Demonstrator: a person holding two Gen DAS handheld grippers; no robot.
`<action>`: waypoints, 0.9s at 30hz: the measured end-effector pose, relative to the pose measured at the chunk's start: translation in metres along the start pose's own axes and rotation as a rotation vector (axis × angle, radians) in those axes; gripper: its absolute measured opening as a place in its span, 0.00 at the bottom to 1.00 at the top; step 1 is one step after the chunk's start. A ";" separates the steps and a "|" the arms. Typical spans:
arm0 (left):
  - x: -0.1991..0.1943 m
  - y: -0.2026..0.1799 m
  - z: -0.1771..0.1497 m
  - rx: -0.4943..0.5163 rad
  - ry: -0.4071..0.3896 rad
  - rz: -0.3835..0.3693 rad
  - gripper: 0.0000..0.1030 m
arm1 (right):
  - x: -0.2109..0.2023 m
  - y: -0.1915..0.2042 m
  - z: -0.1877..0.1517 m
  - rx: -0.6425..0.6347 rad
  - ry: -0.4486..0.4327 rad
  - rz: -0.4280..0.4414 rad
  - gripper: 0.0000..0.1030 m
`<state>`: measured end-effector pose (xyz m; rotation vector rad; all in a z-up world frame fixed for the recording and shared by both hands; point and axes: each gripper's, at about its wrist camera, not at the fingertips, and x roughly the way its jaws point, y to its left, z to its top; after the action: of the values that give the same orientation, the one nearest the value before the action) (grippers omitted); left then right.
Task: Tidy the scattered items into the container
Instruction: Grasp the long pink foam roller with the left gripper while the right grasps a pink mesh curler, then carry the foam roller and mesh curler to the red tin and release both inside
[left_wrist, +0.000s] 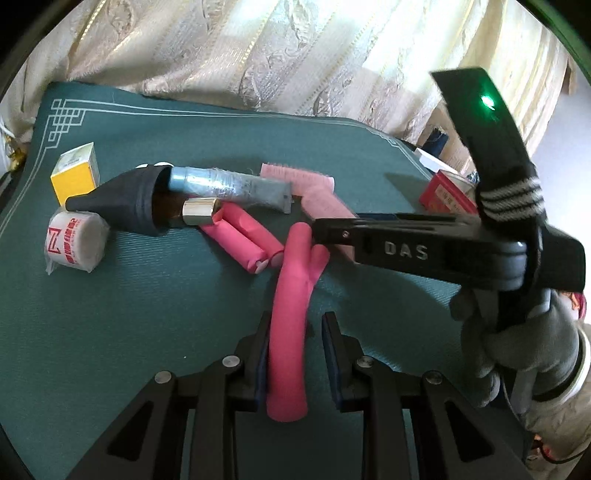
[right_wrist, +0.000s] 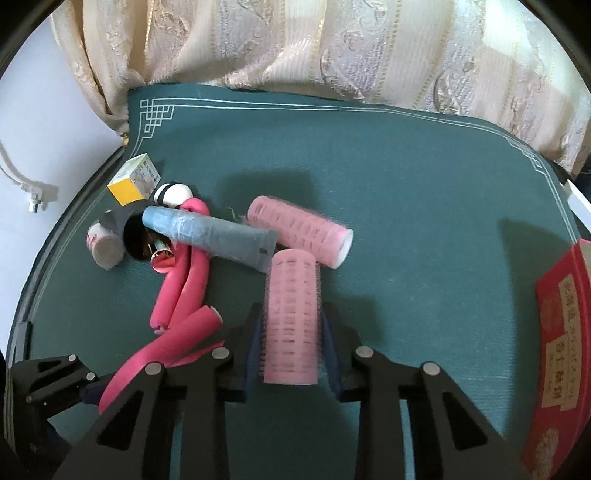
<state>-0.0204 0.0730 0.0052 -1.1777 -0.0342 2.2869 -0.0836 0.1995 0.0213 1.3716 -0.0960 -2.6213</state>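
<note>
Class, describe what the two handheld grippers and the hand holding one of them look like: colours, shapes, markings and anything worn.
Both grippers are black, with triangular cut-out arms, silver round bolts and blue pads on the fingers. The right gripper, seen from the left wrist camera, bears white letters "DAS", a green light and a black-and-white striped strap. The hand holding it wears a grey glove.

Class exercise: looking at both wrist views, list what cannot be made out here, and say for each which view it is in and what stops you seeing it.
- Red box, right wrist view: cut off by the picture's edge; its inside is unseen.
- Dark pouch, both views: contents lost in shadow.
- Bent pink foam rod, left wrist view: its lower end hides behind the left gripper.
- Pink roller in the right gripper: motion-blurred.
- White roll: print too small.
</note>
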 end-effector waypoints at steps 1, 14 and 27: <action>0.000 0.000 0.000 0.000 -0.003 0.003 0.15 | -0.004 -0.001 -0.001 0.004 -0.012 -0.006 0.31; -0.029 -0.034 0.003 0.027 -0.085 -0.025 0.15 | -0.082 -0.025 -0.027 0.081 -0.187 -0.013 0.31; -0.029 -0.119 0.017 0.133 -0.102 -0.090 0.15 | -0.158 -0.110 -0.074 0.252 -0.293 -0.100 0.31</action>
<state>0.0352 0.1625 0.0692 -0.9718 0.0258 2.2314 0.0515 0.3398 0.0913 1.0700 -0.4197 -2.9614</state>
